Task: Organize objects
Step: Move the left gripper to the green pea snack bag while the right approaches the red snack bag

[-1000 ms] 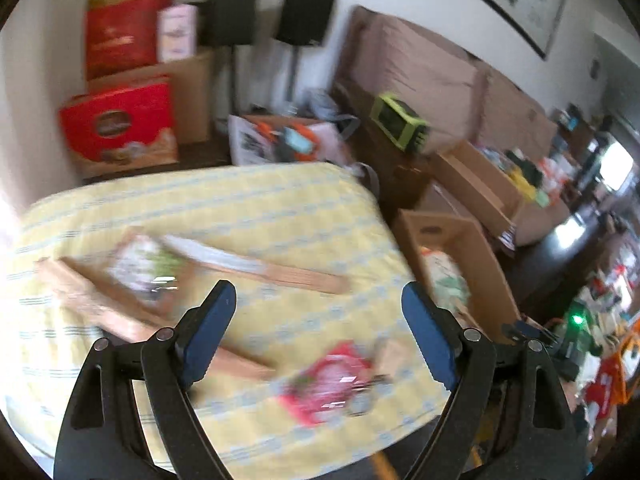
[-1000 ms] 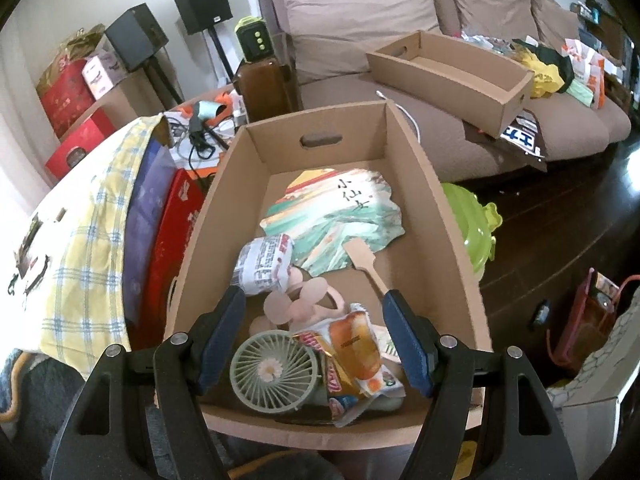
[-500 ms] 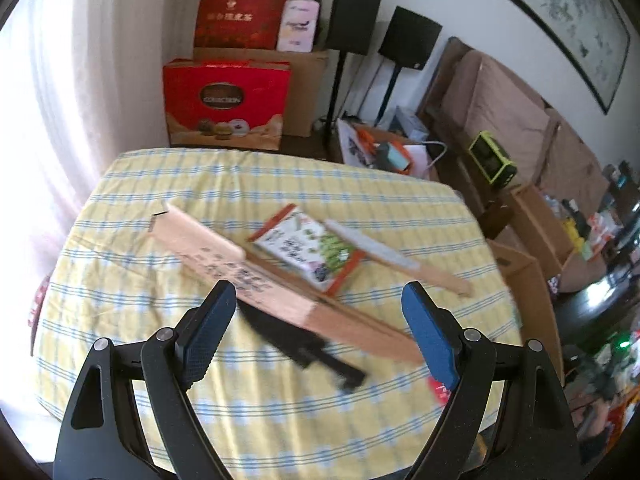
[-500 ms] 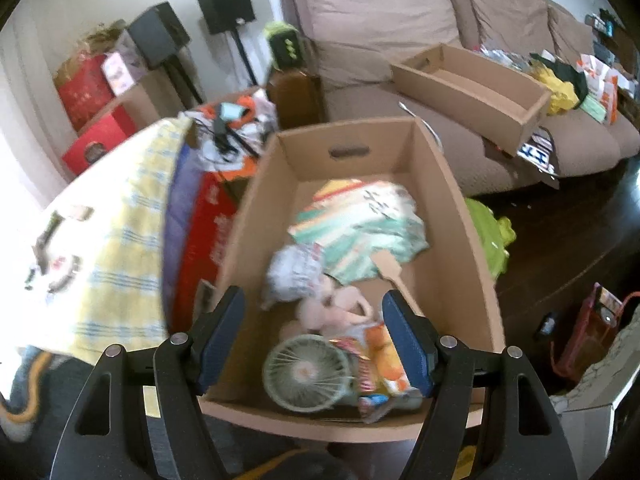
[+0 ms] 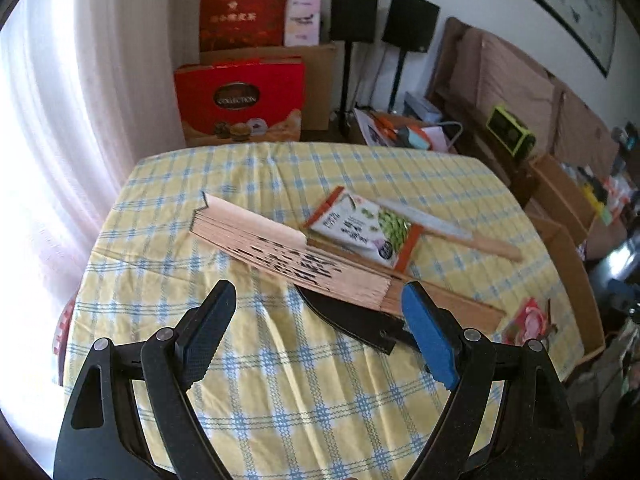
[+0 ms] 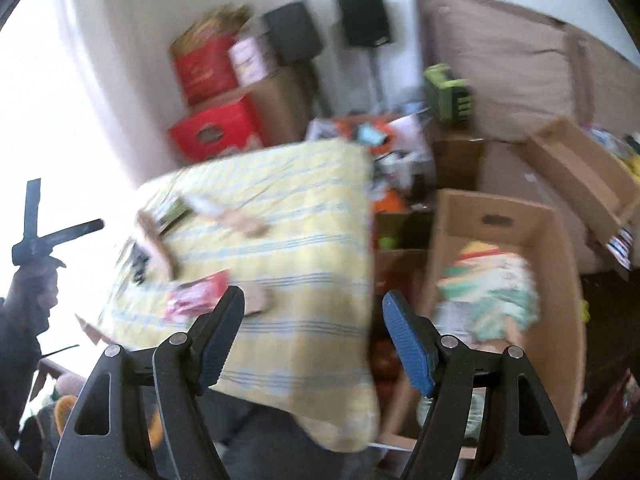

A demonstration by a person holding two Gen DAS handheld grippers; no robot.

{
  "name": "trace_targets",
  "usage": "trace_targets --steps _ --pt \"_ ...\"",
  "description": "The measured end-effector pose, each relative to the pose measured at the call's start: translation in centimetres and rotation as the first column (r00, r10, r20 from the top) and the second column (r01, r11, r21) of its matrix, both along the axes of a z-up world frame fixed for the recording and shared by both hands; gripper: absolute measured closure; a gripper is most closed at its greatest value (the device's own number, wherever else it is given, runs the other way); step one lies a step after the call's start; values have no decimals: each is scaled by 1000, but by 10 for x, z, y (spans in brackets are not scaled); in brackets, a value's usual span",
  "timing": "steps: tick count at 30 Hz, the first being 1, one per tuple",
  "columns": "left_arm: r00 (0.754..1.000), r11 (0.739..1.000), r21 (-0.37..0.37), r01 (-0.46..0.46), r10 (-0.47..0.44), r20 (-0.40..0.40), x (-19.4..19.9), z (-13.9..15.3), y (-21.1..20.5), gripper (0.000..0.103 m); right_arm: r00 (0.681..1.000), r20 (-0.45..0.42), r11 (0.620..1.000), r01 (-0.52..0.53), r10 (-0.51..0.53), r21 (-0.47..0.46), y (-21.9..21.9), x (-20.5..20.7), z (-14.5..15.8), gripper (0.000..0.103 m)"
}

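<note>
The left tongs [image 5: 316, 338], apart and empty, hang nearest the folded fan [image 5: 288, 258], which lies slantwise across the tabletop [image 5: 320, 392] just beyond them; the right tongs [image 6: 314, 334], also apart, hover off its right edge.

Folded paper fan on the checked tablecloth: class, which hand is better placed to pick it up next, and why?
Left. The left gripper has open, empty jaws right over the folded fan. The right gripper, also empty, looks at the table edge beside the cardboard box.

Black tongs [image 5: 316, 336], blue pads [image 5: 430, 340], silver screws
</note>
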State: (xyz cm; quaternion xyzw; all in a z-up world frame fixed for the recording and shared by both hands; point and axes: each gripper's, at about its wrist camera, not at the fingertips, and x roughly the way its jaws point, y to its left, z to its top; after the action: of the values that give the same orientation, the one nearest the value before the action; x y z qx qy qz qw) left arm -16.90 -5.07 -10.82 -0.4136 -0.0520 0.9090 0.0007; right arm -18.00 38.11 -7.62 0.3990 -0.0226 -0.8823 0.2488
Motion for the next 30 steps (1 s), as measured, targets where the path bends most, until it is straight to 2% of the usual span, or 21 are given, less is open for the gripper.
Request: trace_targets --steps 5,7,9,13,17,22,24,25,29,30 --pt "999 1000 -24 15 -14 32 -3 -18 -3 20 990 27 986 -139 137 96 -69 1 -9 30" --pt "999 1000 -5 -8 9 40 -1 -23 -13 20 983 33 976 -182 180 120 -90 5 -13 27" --pt "998 999 30 -44 43 36 3 -25 -26 20 977 33 964 -212 210 157 -107 9 -19 19" --pt "995 991 95 -98 96 27 9 -28 -49 20 978 44 950 -206 201 233 -133 5 -34 14" --pt "994 990 98 -106 104 22 15 -28 -61 20 970 69 940 -242 233 241 -153 -2 -45 11" --pt "994 986 123 -111 112 0 9 -16 -65 20 972 77 921 -235 222 310 -173 -16 -63 8" --pt "994 988 119 -101 104 -20 0 -7 -61 20 977 53 912 -212 207 352 -175 -18 -69 1" --pt "995 989 113 -95 99 -27 -5 -3 -59 19 978 48 914 -207 203 350 -173 -19 -70 1" --pt "995 990 120 -73 80 -54 -29 14 -48 0 978 50 923 -209 203 324 -169 -23 -73 1" --pt "996 990 127 -63 71 -60 -37 17 -44 0 978 55 922 -208 201 325 -169 -24 -73 1"
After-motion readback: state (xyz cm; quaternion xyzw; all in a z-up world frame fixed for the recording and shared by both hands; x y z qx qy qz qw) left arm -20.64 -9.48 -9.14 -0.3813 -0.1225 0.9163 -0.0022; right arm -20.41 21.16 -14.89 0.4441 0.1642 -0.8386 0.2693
